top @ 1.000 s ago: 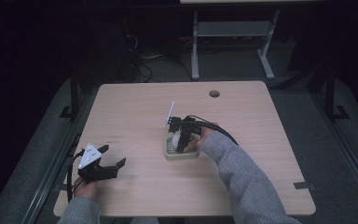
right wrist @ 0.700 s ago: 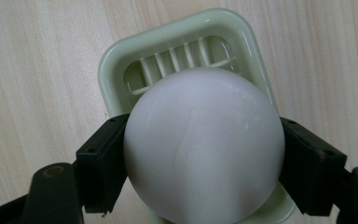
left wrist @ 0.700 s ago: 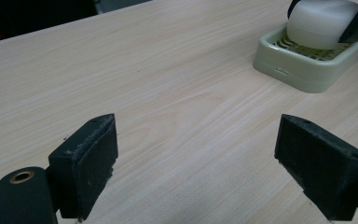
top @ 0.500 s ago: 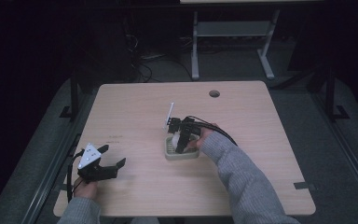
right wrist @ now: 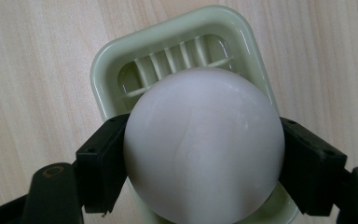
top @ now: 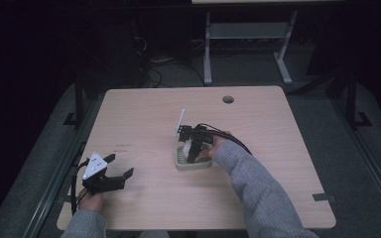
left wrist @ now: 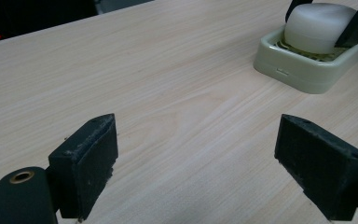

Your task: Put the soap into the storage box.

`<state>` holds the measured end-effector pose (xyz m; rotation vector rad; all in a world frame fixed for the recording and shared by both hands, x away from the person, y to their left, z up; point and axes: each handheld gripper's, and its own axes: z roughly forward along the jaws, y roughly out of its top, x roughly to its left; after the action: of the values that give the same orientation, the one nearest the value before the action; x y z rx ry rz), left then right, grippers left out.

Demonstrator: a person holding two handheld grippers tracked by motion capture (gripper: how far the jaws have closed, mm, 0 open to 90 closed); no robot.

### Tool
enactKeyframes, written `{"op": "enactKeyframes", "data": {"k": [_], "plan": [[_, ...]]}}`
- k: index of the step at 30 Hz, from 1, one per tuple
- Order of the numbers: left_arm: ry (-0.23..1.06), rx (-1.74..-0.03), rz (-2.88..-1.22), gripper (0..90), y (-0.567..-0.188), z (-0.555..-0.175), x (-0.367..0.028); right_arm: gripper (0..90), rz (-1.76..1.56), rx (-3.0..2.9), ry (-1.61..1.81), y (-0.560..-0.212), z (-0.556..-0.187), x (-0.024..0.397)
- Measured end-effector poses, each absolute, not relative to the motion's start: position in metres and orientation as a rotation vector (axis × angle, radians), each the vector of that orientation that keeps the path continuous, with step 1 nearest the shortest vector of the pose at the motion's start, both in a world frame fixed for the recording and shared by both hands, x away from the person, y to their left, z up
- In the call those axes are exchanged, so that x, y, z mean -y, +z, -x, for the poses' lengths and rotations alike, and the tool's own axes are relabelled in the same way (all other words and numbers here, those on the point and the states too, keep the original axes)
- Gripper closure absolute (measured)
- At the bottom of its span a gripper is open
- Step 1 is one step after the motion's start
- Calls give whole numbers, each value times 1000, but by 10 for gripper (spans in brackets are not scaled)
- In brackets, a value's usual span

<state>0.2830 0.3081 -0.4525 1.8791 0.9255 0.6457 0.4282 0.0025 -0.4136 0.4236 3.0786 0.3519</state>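
Dim room beyond the evenly lit table [top: 144, 114]; close soap [right wrist: 203, 144] looks slightly soft, perhaps unfocused.

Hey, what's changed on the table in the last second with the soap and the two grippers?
Nothing has visibly changed. The right gripper stays closed on the white soap over the pale green soap dish at the middle of the table, and the left gripper stays open near the front left edge, holding nothing.

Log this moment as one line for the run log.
right gripper: shut on soap bar | soap bar: over soap dish | left gripper: open, idle
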Motion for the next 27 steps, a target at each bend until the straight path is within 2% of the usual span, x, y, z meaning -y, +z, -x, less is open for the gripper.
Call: {"op": "enactKeyframes", "data": {"k": [27], "plan": [[642, -927, -1884, 128, -453, -283, -308, 221, -466, -3079, 435, -403, -429, 1]]}}
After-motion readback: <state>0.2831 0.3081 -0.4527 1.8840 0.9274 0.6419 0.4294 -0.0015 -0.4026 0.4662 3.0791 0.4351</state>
